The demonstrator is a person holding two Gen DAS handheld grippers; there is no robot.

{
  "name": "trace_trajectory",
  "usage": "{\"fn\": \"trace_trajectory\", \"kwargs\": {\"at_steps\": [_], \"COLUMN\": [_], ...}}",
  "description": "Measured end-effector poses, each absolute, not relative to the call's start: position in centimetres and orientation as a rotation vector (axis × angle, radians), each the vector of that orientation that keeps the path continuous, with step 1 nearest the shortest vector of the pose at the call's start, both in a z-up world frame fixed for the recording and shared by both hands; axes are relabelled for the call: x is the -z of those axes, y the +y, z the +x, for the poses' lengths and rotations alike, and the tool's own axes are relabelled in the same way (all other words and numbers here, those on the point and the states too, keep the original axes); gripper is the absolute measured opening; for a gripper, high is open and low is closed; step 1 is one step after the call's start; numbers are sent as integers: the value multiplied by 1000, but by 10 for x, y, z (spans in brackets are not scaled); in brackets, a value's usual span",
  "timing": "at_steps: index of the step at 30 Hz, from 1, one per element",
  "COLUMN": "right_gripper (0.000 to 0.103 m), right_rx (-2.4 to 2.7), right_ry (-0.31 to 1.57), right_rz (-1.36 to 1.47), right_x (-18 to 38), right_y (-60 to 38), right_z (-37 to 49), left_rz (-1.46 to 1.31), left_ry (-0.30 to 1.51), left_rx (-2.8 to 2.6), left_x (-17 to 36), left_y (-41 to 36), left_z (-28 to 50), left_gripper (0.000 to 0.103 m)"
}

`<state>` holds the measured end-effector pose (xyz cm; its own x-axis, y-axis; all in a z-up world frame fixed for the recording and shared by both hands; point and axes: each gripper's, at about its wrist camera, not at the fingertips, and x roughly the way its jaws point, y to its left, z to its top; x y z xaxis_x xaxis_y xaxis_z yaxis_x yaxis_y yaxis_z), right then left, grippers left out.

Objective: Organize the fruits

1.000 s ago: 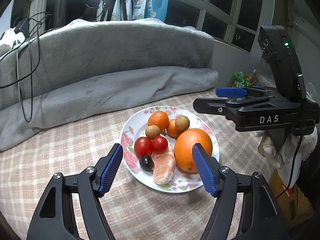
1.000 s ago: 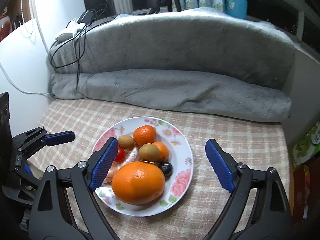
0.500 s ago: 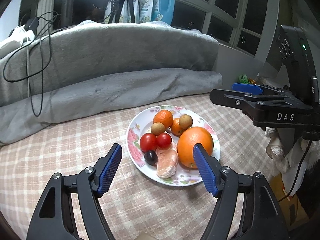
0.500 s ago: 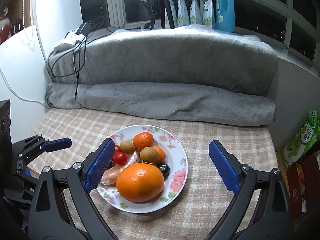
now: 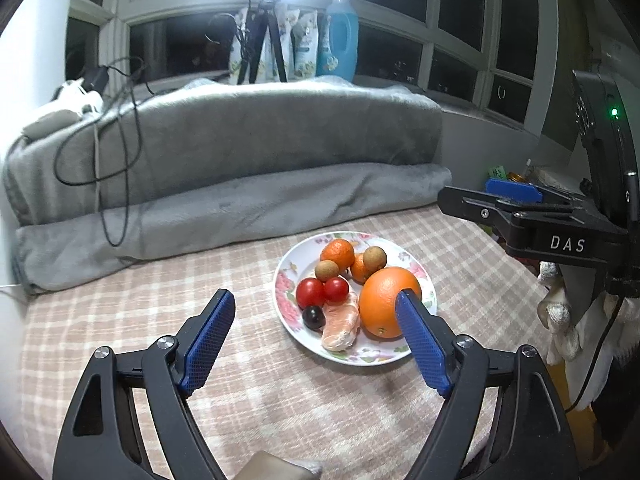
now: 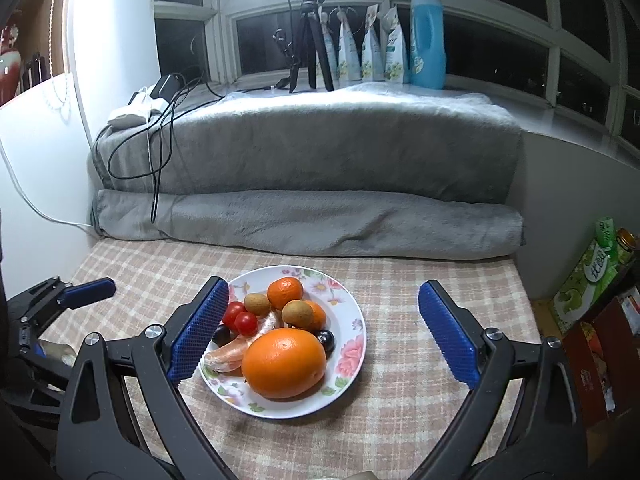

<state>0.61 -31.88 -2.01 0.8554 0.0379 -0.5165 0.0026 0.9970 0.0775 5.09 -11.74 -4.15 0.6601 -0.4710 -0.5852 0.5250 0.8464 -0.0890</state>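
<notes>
Grey blanket [image 6: 304, 152], blue bottle [image 6: 428, 32], tripod [image 6: 308, 40]

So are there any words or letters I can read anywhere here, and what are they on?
"DAS": white letters on the side of the right gripper, seen from the left wrist.
"G": a single letter on its black camera housing; anything more is cut off.
Green carton: white characters, too blurred to read.
Pouches and blue bottle on the windowsill: labels too small to read.

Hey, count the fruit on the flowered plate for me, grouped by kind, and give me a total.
Large orange: 1
Tangerines: 2
Peeled citrus piece: 1
Cherry tomatoes: 2
Brown longan-like fruits: 2
Dark grapes: 2
Total: 10
</notes>
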Motion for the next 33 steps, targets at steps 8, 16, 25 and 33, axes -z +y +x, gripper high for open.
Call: {"fn": "trace_trajectory", "kwargs": {"at_steps": [8, 16, 25, 33], "right_gripper": [103, 103, 103, 103], "right_rx": [37, 52, 55, 56], "right_ry": [522, 529, 537, 535], "right_rz": [79, 102, 116, 117], "right_x": [25, 30, 34, 33], "right_y": [-318, -322, -324, -324], "right_z": [-17, -28, -31, -31], "left_rz": [96, 95, 86, 93], "left_ry": [622, 635, 641, 627], "left_rx": [493, 478, 456, 461], "left_x": [38, 40, 40, 38], "left_y": [-109, -106, -104, -107], "left_z": [37, 32, 27, 23], "left_gripper": [83, 83, 83, 83]}}
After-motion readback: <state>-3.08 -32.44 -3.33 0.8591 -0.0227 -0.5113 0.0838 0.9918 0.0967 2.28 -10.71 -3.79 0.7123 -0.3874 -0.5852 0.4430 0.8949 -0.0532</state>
